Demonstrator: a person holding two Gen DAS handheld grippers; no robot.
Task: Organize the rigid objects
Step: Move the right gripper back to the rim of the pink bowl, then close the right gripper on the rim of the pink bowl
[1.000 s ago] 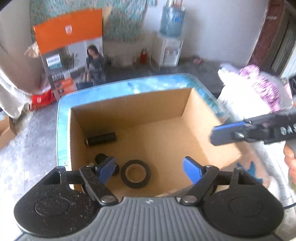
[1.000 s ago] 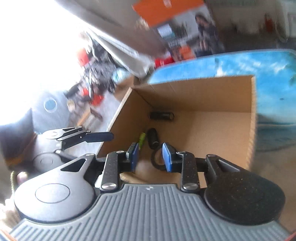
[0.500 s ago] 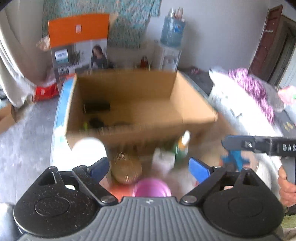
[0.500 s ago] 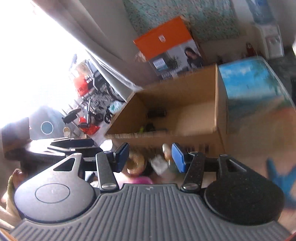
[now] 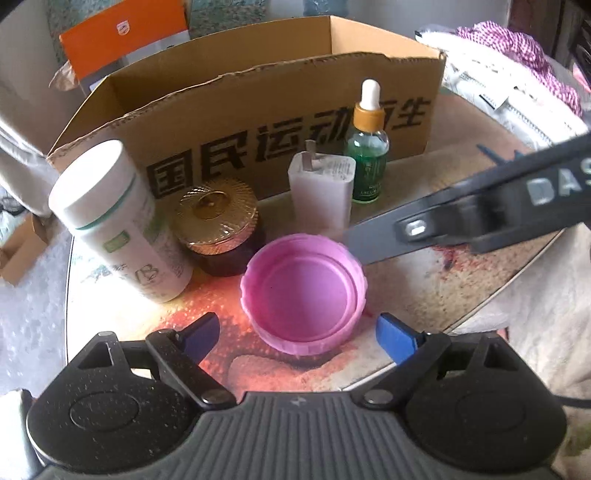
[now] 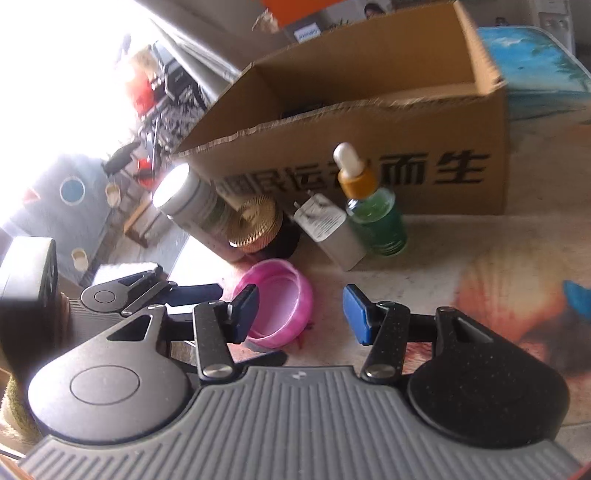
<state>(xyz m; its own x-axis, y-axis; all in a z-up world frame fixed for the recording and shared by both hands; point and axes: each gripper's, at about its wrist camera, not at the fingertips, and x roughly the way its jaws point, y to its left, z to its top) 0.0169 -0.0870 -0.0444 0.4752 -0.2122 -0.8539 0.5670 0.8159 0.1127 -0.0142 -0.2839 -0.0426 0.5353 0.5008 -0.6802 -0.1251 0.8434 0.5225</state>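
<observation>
The left gripper (image 5: 297, 334) hangs low over the table (image 5: 424, 295) with its blue-padded fingers (image 5: 397, 338) spread wide and holding nothing; a pink plastic lid (image 5: 303, 295), lying open side up, sits just ahead of and between them without touching either pad. Behind the lid stand four items in a row against the front wall of an open cardboard box (image 5: 258, 122) printed with black Chinese characters: a white cylindrical bottle (image 5: 122, 221) with a green band at the left, a dark jar with a ribbed gold lid (image 5: 218, 229), a white plug adapter (image 5: 321, 192) with its prongs up, and a green glass dropper bottle (image 5: 367, 147) with a white bulb at the right. The right gripper (image 6: 301, 314) is also wide open and empty, its left pad in front of the pink lid's near rim, though contact cannot be told; in the left wrist view one of its fingers (image 5: 461, 218) reaches in from the right above the lid's far edge. An orange carton (image 5: 122, 29) stands behind the box
</observation>
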